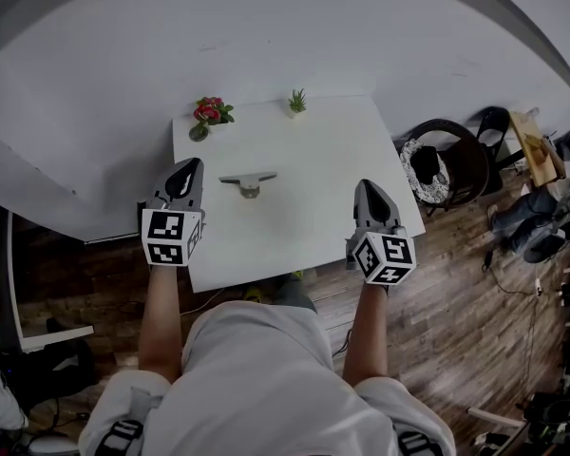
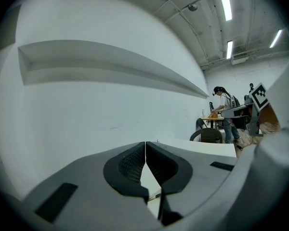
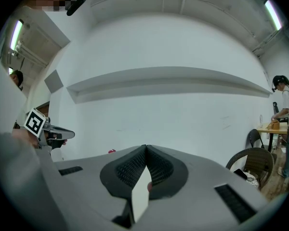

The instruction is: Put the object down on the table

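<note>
Looking down in the head view, we see the small grey T-shaped object point(image 1: 248, 180) lying flat on the white rectangular desk point(image 1: 304, 236), between the left gripper point(image 1: 190, 164) and the right gripper point(image 1: 363, 188) and touching neither. In the left gripper view, its dark ribbed fingers point(image 2: 129, 165) meet, with nothing between them. In the right gripper view, the fingers point(image 3: 130, 170) likewise press together, empty.
</note>
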The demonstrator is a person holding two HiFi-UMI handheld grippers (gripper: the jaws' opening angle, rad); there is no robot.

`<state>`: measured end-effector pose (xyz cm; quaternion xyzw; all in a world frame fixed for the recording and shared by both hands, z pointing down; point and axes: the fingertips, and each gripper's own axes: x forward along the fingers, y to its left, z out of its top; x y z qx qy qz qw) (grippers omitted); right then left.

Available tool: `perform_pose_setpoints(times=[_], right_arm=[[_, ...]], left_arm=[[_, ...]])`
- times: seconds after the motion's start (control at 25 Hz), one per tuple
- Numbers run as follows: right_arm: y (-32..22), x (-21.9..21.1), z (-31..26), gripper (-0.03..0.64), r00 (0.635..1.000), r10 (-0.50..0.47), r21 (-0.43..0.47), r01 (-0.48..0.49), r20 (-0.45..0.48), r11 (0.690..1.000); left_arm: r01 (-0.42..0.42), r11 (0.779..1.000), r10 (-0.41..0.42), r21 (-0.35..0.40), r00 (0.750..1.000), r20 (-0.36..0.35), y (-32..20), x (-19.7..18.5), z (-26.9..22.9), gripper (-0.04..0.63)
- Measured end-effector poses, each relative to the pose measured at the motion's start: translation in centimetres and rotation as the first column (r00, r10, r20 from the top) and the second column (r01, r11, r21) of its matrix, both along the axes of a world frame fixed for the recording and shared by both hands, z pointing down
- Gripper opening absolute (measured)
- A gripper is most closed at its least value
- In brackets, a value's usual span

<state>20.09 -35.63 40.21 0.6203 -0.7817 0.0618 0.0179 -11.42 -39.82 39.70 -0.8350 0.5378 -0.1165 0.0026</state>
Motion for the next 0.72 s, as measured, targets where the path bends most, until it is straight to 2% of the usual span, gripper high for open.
perform_pose_setpoints(times=[0.72], right_arm=[[-0.17,0.51,0.2,0.008,1.0,-0.017,-0.005,0.017,0.002,1.0]], left_arm=[[-0.017,1.0,0.017,0.002,1.0,0.011,0.51,0.82,0.58,0.023]])
